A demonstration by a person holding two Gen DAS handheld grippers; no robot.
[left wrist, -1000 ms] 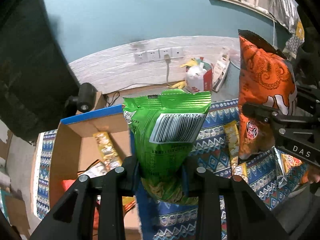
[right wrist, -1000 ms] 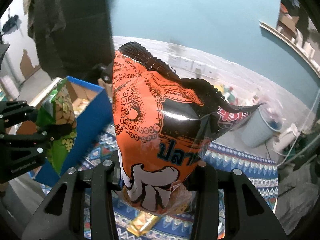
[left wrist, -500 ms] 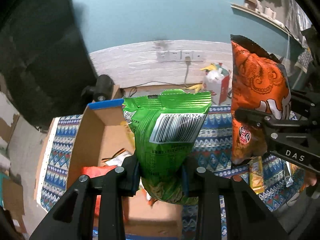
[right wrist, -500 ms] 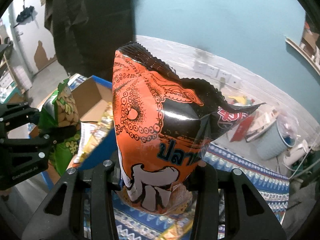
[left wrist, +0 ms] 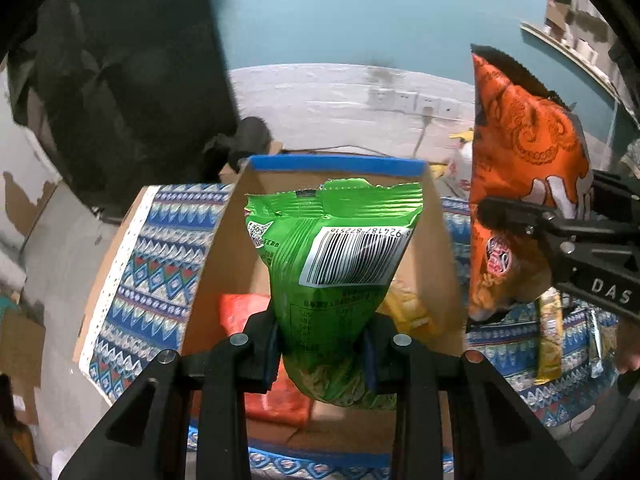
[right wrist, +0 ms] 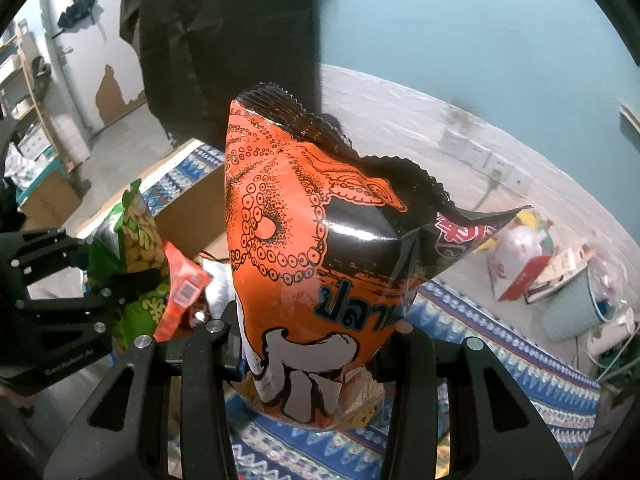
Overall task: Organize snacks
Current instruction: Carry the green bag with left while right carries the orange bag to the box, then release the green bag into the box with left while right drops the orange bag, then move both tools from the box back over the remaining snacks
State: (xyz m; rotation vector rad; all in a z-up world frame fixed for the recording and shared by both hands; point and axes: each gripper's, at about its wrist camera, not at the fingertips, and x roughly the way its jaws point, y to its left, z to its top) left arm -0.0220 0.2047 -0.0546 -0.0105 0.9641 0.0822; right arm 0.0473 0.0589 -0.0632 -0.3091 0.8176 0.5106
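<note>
Left hand-held gripper (left wrist: 322, 354) clamps a green snack bag (left wrist: 334, 264) over the part-filled cardboard box (left wrist: 442, 240); right hand-held gripper (right wrist: 310, 366) pinches an orange squid-snack bag (right wrist: 316, 264), more packets (left wrist: 550, 334) lying right.

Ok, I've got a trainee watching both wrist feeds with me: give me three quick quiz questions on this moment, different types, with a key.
1. True or false: the left gripper is shut on the green snack bag.
2. Multiple choice: the right gripper holds A) a yellow packet, B) the orange octopus-print bag, C) nothing.
3. Fill in: in the left wrist view, the green bag sits in front of the open ______ with a blue rim.

Key: 1 true; 2 B; 3 cardboard box.
</note>
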